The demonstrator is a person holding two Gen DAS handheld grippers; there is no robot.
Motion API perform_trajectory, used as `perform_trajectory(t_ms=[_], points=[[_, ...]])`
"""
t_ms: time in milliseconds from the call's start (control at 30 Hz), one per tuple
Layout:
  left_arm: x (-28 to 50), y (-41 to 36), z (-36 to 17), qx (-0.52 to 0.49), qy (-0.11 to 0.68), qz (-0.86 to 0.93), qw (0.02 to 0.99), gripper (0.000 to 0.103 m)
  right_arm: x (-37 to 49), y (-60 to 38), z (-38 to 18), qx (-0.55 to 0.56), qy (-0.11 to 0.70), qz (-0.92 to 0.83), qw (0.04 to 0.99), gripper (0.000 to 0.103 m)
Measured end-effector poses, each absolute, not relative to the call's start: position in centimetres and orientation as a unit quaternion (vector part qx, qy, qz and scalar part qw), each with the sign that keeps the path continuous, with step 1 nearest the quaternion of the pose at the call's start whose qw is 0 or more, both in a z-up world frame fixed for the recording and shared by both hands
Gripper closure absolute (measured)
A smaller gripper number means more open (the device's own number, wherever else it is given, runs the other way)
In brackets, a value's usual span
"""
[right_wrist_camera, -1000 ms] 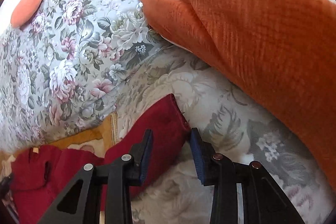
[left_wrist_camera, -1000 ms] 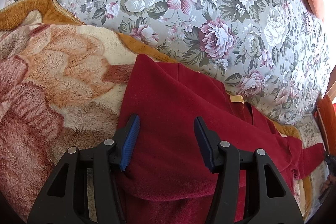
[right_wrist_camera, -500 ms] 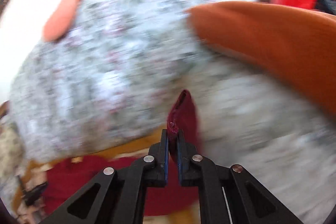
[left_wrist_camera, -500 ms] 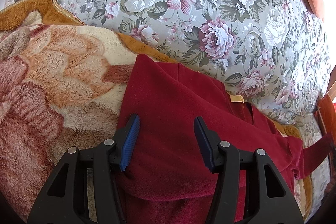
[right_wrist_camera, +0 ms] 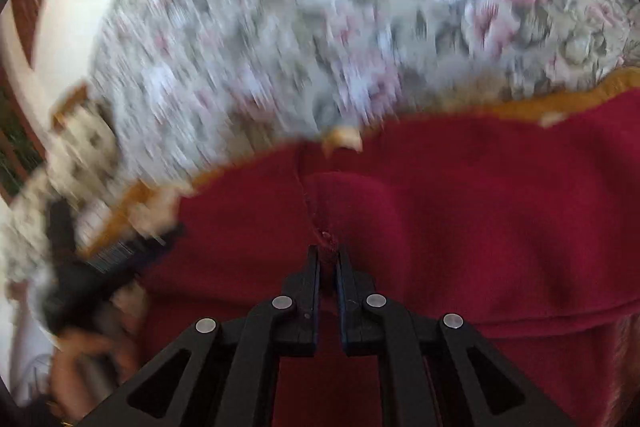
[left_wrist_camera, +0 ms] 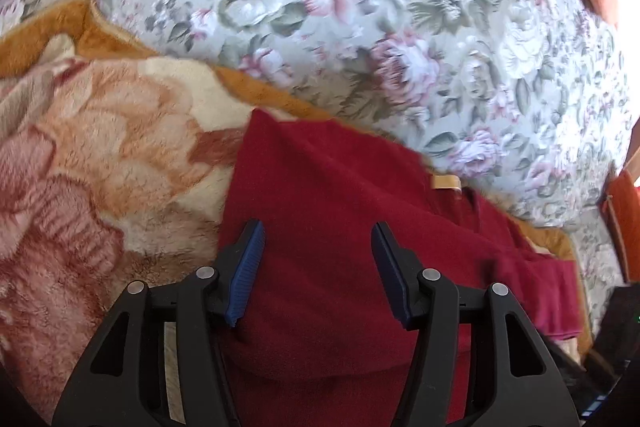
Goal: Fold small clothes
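A dark red knitted garment is spread on a plush peach-and-rust floral blanket, with its far edge lying against a grey floral-print cushion. The sleeve cuff is clamped between the closed right tongs and is now carried over the red body of the garment, whereas a second ago the same tongs stood open around it beside an orange cushion, and half a second ago the cuff was held pinched in the air. From this it is judged that the sleeve fold is under way and that the cuff is about to be laid down on the body. The right-wrist view is heavily blurred, so fast motion is inferred. The left tongs are held wide apart over the near part of the garment, nothing being gripped, and their place is almost unchanged from the earlier frames, though a slight blur is now seen.
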State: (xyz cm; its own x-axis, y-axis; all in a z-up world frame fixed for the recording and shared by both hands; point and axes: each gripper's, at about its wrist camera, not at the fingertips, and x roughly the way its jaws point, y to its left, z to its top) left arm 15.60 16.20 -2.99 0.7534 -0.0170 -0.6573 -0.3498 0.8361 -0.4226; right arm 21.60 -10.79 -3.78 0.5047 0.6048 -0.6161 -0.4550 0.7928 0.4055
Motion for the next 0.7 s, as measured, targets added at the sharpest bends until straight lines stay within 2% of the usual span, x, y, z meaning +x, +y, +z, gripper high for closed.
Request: perform_trajectory(t_ms=[33, 67, 133, 233, 400, 467, 567, 700], points=[[15.6, 15.9, -2.6, -0.279, 0.333, 0.079, 0.897, 0.037, 21.9, -10.5, -3.6, 0.091, 0.394, 0.307, 0.862, 0.092], [15.8, 15.0, -2.0, -0.288, 0.328, 0.059, 0.898, 0.035, 21.8, -10.6, -3.4, 0.093, 0.385, 0.313, 0.863, 0.084], [16.6, 13.2, -1.4, -0.29, 0.33, 0.018, 0.898, 0.035, 21.8, -10.8, -3.5, 0.101, 0.383, 0.331, 0.857, 0.08], [18.2, 9.1, -1.0, -0.281, 0.342, -0.063, 0.895, 0.035, 21.1, -11.8, -3.4, 0.113, 0.379, 0.337, 0.854, 0.079], [21.2, 3.5, -3.8, -0.287, 0.415, -0.161, 0.848, 0.035, 17.8, -14.3, -3.3, 0.069, 0.374, 0.297, 0.876, 0.079], [21.5, 2.9, -4.2, -0.286, 0.415, -0.154, 0.85, 0.035, 17.9, -16.1, -3.5, 0.102, 0.375, 0.286, 0.876, 0.077], [22.3, 3.4, -4.3, -0.336, 0.417, -0.163, 0.828, 0.035, 19.2, -18.1, -4.9, 0.171, 0.39, 0.287, 0.858, 0.077], [23.8, 4.1, -4.3, -0.402, 0.429, -0.201, 0.783, 0.035, 19.2, -17.7, -4.8, 0.165, 0.388, 0.292, 0.858, 0.077]])
